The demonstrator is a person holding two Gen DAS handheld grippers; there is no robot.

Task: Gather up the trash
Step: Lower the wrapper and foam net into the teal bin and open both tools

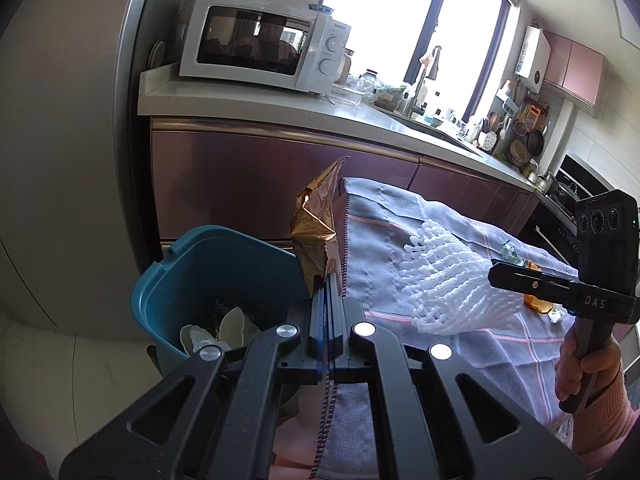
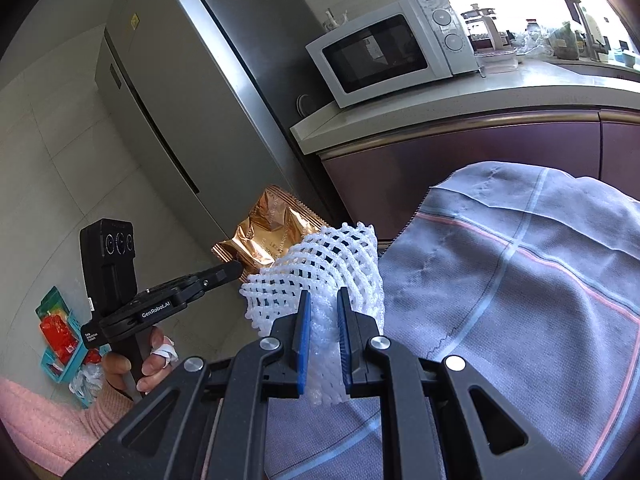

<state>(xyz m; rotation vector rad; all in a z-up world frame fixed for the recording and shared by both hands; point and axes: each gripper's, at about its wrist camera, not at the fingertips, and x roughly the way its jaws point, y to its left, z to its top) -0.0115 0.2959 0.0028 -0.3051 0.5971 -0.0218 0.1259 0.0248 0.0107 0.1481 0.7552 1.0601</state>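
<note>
Jaws clamped: left gripper (image 1: 327, 280) on gold wrapper (image 1: 316, 232), right gripper (image 2: 323, 300) on foam net (image 2: 320, 264), bin (image 1: 192, 276) beside.

The snack wrapper (image 1: 316, 224) is crinkled, glossy gold foil, and the fruit net (image 2: 320, 272) is soft white foam mesh. A matt woven cloth (image 1: 440, 344) covers the table. The bin (image 1: 192, 280) is smooth teal plastic; the grippers' fingers (image 2: 303, 332) carry matt blue pads.

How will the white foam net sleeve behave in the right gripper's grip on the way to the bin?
Probably squashy: the foam net sleeve bunches between the right gripper pads. Likely very light, since its open mesh fans out unsupported beyond the fingertips. It may snag rather than slip; the holes could catch on the blue bin rim or the gold wrapper beside it.
</note>
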